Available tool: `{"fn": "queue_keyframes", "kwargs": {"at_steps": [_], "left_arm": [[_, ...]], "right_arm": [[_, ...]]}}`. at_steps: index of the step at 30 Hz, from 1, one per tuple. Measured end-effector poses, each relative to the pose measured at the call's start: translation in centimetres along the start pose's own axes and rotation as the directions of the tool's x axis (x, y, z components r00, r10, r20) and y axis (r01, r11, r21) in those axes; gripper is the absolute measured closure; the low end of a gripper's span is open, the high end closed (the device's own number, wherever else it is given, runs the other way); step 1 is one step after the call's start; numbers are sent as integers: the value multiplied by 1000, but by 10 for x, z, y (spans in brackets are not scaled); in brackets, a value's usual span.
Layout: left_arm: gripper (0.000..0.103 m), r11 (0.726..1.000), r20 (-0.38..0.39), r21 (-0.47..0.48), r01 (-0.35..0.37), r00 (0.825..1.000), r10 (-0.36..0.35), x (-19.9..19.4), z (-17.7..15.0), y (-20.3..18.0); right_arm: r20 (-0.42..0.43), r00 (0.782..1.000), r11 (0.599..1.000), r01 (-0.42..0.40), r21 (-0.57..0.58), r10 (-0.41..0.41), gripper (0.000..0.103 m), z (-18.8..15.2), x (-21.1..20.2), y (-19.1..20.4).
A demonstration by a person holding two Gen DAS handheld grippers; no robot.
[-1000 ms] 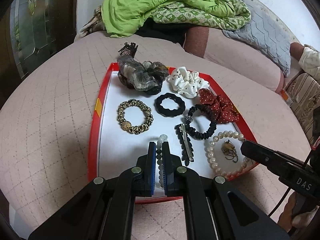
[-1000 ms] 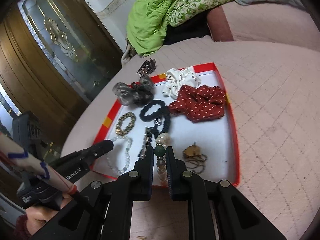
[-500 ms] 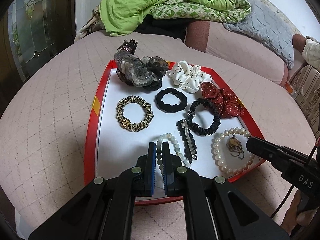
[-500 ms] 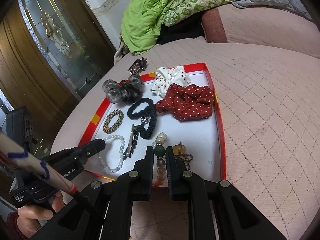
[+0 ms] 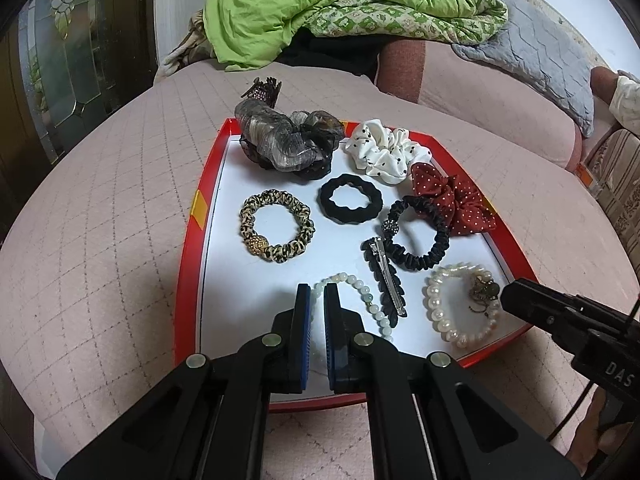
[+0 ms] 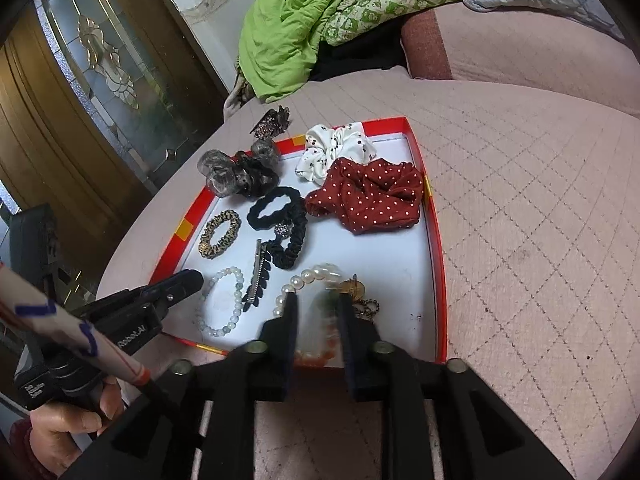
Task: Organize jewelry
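While the left gripper (image 5: 317,294) is pinching the pale bead bracelet (image 5: 362,295) at the red tray's (image 5: 188,264) near edge, the right gripper (image 6: 318,305) is hovering — jaws apart, empty — over the pearl bracelet (image 6: 308,276).

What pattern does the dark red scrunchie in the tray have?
The dark red scrunchie has small white polka dots, shown best in the right wrist view.

red-rimmed tray (image 5: 188,240) full of scrunchies, pearl bracelet (image 5: 444,320) at near right corner, pale jade bead bracelet (image 5: 362,290) at near edge, black clip (image 5: 386,280) between them
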State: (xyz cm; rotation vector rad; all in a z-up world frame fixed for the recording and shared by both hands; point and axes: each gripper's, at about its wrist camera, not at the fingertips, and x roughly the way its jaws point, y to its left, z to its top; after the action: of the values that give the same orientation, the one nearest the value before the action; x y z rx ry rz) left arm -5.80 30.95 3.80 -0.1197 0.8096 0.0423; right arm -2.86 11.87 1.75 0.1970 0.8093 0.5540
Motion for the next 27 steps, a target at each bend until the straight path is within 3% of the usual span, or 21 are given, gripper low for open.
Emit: {"fn": "queue_keyframes", "kwargs": {"at_steps": [3,7,8,10,11,13,16,19,21,24,27], "left_arm": [[76,1000,37,0,-17,999,17,-8,1,-1],[73,999,116,-18,-49,992,51,-32,1,0],[71,998,131,-23,-66,989,68,-38,1,0],[48,994,189,-40,-104,976,110,-60,-1,0],[43,992,212,-54,-116,969,125,-71,-3,0],[29,988,279,-71,-134,949,148,-98,-9,-2],[25,986,316,-53,-161,933,169,-126,-18,-9],[24,986,323,-44,-159,932,165,-151,-27,-13],[13,983,351,-47,-175,919,180,-170,-34,-15],[6,979,395,-58,-195,896,202,-192,-45,-17],[6,979,404,-42,-201,892,201,-204,-53,-19]], "right_arm": [[16,1000,1000,4,-15,-3,77,0,-7,4],[91,994,996,58,-66,-52,73,2,-31,16],[113,991,994,82,-78,-73,65,2,-38,19],[168,979,986,133,-103,-114,50,2,-55,28],[197,972,982,155,-112,-131,45,0,-65,32],[243,958,973,188,-132,-152,42,-6,-83,41],[275,948,967,208,-147,-162,35,-15,-105,52],[301,937,963,227,-145,-176,27,-27,-127,60],[315,929,960,244,-136,-192,17,-35,-141,65],[331,920,961,256,-104,-210,13,-49,-158,70],[329,920,961,259,-99,-215,11,-63,-167,78]]}}
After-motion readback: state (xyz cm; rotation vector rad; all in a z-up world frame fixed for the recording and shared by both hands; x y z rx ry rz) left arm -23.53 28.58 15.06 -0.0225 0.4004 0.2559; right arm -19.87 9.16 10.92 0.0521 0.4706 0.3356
